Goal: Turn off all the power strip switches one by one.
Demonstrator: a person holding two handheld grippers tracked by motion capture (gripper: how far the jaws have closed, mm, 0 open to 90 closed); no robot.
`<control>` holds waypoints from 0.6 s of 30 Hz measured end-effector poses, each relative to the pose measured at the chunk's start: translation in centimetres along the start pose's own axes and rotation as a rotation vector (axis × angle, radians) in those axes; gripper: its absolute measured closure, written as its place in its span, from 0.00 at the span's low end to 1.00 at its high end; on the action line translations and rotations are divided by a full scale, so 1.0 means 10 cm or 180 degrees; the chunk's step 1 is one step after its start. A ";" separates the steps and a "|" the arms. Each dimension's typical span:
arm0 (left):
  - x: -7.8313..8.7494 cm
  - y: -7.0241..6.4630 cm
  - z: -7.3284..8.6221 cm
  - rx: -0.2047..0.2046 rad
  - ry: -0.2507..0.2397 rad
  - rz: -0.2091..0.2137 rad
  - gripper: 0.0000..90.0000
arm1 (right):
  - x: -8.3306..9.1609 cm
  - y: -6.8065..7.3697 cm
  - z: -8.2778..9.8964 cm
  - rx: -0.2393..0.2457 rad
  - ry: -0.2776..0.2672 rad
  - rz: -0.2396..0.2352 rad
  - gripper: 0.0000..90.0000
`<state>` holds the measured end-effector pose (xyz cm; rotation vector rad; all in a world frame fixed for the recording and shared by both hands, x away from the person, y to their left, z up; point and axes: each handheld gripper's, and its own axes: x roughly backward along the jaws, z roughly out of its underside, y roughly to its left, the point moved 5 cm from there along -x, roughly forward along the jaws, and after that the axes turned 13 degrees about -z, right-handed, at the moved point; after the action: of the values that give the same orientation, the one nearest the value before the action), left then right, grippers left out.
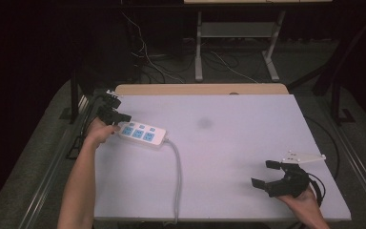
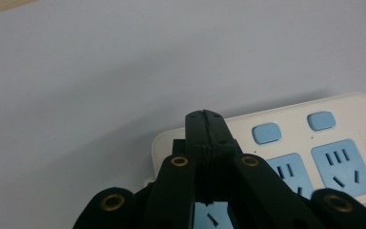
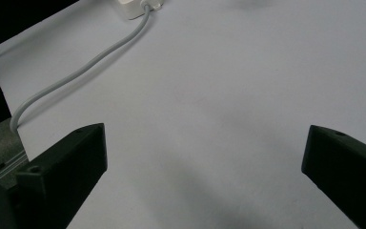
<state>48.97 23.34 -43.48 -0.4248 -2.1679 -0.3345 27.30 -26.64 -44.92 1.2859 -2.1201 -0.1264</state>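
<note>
The left gripper (image 2: pixel 205 114) has its two black jaws pressed flat together, nothing between them, the seam a thin line down the middle. In the left gripper view the closed tips sit over the near end of the power strip (image 2: pixel 286 152), just above its white casing; whether they touch it I cannot tell. Beside the tips on the strip's face lie two small blue switches (image 2: pixel 267 133), and below them blue socket panels (image 2: pixel 342 168) with dark slots. From the high view the left gripper (image 1: pixel 121 119) meets the left end of the power strip (image 1: pixel 142 134), and the left hand (image 1: pixel 99 131) lies just behind that end, its forearm running down to the bottom edge.

The power strip lies on the white table top (image 1: pixel 228 138), in its left part and well clear of the near edge, set slightly askew. From the strip's right end a grey cord (image 1: pixel 177 171) curves away and runs down to the table's near edge.

The right gripper (image 1: pixel 269 174) stands well apart from the power strip, far across the table towards its near right corner, held by the right hand (image 1: pixel 305 200). Its jaws are spread wide with bare table between them. In the right gripper view the two black jaws flank the plain white surface, and the strip's end with the cord (image 3: pixel 76 71) shows far off.
</note>
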 end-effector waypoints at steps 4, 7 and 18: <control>-0.04 -0.02 0.02 -0.0011 0.0020 0.0013 0.99 | 0.00 0.00 0.00 -0.0005 -0.0002 0.0002 0.01; -0.06 -0.04 0.03 -0.0023 0.0042 0.0026 0.99 | 0.00 0.00 0.00 -0.0003 0.0002 0.0002 0.01; -0.11 -0.08 0.02 -0.0027 0.0061 0.0086 0.99 | 0.01 0.00 0.00 0.0003 0.0004 0.0005 0.01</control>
<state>49.13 22.44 -44.55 -0.4535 -2.1410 -0.3315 27.27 -26.69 -44.92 1.2846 -2.1203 -0.1239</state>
